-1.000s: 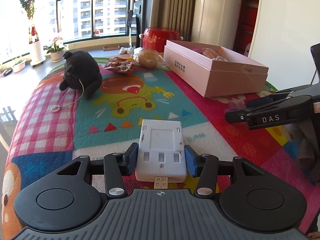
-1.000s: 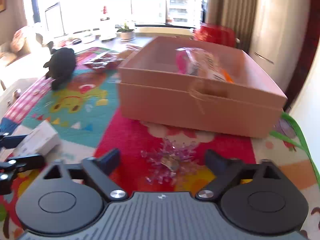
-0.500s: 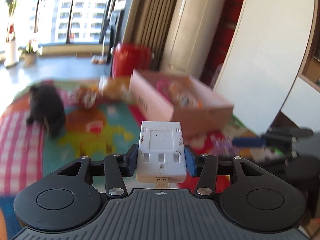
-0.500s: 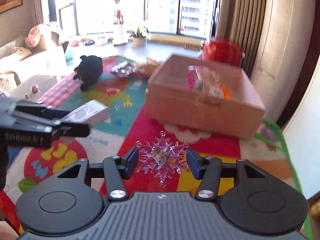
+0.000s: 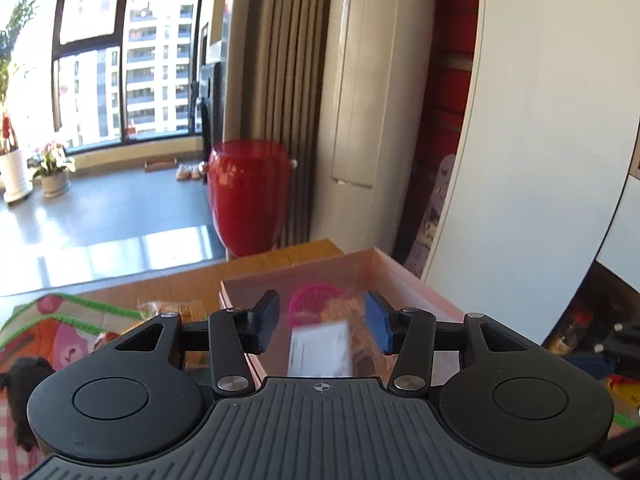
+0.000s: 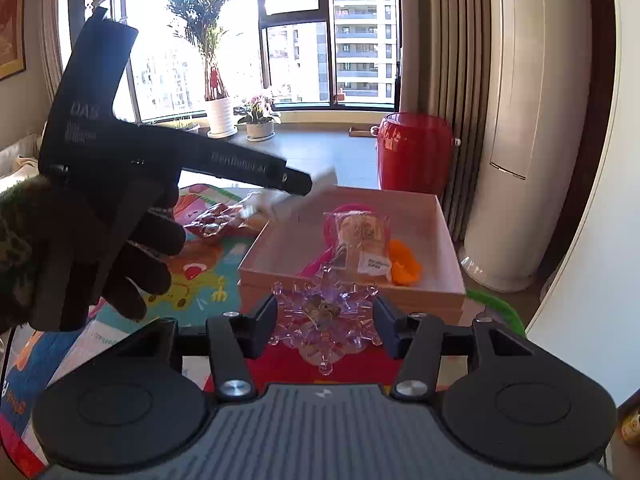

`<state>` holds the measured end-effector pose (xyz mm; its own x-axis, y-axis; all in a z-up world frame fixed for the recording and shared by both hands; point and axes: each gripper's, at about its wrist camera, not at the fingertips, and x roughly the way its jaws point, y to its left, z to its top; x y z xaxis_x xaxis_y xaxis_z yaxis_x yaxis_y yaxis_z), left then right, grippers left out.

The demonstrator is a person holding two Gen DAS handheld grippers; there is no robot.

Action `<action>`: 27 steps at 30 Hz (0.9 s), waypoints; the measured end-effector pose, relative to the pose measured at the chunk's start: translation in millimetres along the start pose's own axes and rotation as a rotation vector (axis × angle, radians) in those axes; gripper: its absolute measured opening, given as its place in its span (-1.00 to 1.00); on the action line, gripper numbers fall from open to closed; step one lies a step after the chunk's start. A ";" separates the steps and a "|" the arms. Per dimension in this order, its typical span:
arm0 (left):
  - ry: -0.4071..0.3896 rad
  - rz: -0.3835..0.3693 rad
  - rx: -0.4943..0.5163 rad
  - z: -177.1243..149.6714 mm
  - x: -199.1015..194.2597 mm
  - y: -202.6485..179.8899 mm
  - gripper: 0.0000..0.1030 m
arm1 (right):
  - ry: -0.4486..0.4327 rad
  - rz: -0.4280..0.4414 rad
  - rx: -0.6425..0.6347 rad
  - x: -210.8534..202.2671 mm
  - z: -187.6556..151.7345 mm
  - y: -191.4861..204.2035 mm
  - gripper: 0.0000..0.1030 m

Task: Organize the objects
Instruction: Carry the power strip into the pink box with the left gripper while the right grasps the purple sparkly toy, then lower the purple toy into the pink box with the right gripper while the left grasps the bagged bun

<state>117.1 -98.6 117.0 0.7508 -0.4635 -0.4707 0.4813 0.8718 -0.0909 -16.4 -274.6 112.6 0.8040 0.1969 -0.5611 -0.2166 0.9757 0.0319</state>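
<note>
Each black tool [image 5: 322, 322] has a ribbed housing, silver screws and blue-padded fingers [image 5: 376, 322]; the gloved left hand [image 6: 120, 256] wears a camouflage sleeve [image 6: 16, 240].

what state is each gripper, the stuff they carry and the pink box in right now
left gripper: open, pads clear of the white box
small white plastic box: blurred, loose between the jaws, over the pink box
right gripper: shut on the snowflake
clear purple plastic snowflake: gripped by its tips
pink cardboard box: open-topped, partly filled
</note>
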 end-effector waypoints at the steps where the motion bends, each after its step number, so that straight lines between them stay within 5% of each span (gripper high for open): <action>1: -0.042 -0.009 -0.033 -2.5 -4.6 5.7 0.02 | -0.017 -0.011 -0.010 2.7 6.7 -5.7 0.02; 5: -0.048 -0.037 -0.211 -20.8 -14.7 34.7 0.02 | -0.083 -0.041 0.043 23.5 33.2 -29.9 0.04; 6: -0.034 -0.025 -0.228 -27.8 -16.9 39.5 0.02 | -0.090 -0.031 0.068 30.9 38.7 -35.9 0.19; 9: 0.017 0.039 -0.193 -48.0 -23.9 48.5 0.02 | -0.117 -0.017 0.134 45.9 45.5 -46.8 0.64; 21: 0.049 0.215 -0.093 -89.1 -38.6 74.9 0.02 | -0.135 -0.109 0.129 64.2 -18.2 -37.6 0.88; 27: 0.085 0.112 -0.374 -44.2 5.7 127.0 0.02 | -0.164 -0.127 0.151 63.5 -43.6 -42.6 0.95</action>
<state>162.5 16.5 64.1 0.7415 -0.3616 -0.5651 0.1890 0.9208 -0.3412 19.8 -307.9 39.6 0.9012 0.0731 -0.4272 -0.0332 0.9944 0.1002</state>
